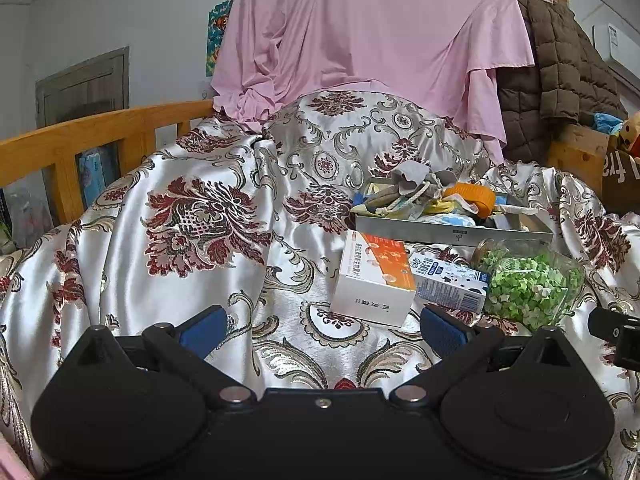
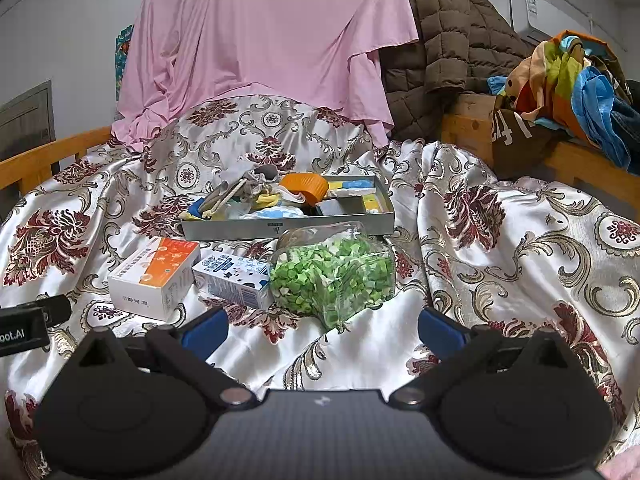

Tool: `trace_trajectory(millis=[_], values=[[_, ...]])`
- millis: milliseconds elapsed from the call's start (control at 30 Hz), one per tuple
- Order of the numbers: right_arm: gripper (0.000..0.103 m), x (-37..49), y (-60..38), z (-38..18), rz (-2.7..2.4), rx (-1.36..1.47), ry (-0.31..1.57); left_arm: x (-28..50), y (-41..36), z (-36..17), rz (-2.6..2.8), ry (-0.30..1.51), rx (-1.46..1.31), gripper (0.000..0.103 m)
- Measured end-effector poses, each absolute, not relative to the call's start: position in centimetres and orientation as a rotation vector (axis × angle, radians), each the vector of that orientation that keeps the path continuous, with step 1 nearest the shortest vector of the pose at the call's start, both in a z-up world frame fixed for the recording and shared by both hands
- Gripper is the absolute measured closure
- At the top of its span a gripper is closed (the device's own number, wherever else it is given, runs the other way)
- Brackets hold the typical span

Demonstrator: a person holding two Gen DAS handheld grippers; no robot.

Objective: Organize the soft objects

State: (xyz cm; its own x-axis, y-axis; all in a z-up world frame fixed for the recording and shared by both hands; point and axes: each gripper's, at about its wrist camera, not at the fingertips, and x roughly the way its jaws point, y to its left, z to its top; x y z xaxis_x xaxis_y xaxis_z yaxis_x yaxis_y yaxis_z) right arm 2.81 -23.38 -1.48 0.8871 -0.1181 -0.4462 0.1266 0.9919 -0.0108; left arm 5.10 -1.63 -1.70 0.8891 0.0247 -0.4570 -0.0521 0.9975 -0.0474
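Note:
A grey metal tray sits on the satin floral bedspread, filled with soft items: grey cloth, an orange cup-shaped piece, and blue and yellow sponges. In front of it lie a white-and-orange box, a small blue-and-white carton and a clear bag of green bits. My left gripper is open, just short of the box. My right gripper is open, just short of the bag. Nothing is between either pair of fingers.
A pink sheet hangs behind a covered mound. A brown quilted coat hangs to the right, with colourful clothes piled on the wooden bed rail. The other gripper's tip shows at each view's edge.

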Motion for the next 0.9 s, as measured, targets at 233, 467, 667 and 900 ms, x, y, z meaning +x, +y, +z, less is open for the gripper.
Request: trace_trajectory(millis=[233, 467, 667, 900], values=[[0.0, 2.82, -23.37, -1.48, -0.128, 0.02, 0.464, 5.06, -1.65, -1.39, 0.049, 0.459, -0.056, 0.001], [0.0, 2.86, -23.37, -1.41, -0.127, 0.02, 0.464, 5.02, -1.47, -1.34, 0.042, 0.456, -0.059, 0.001], [0.0, 2.87, -23.39, -1.41, -0.127, 0.02, 0.464, 5.03, -1.58, -1.36, 0.044, 0.456, -0.055, 0.001], [0.0, 2.85, -23.44, -1.44, -0.126, 0.019, 0.466, 5.06, -1.61, -1.5, 0.037, 0.455, -0.042, 0.001]])
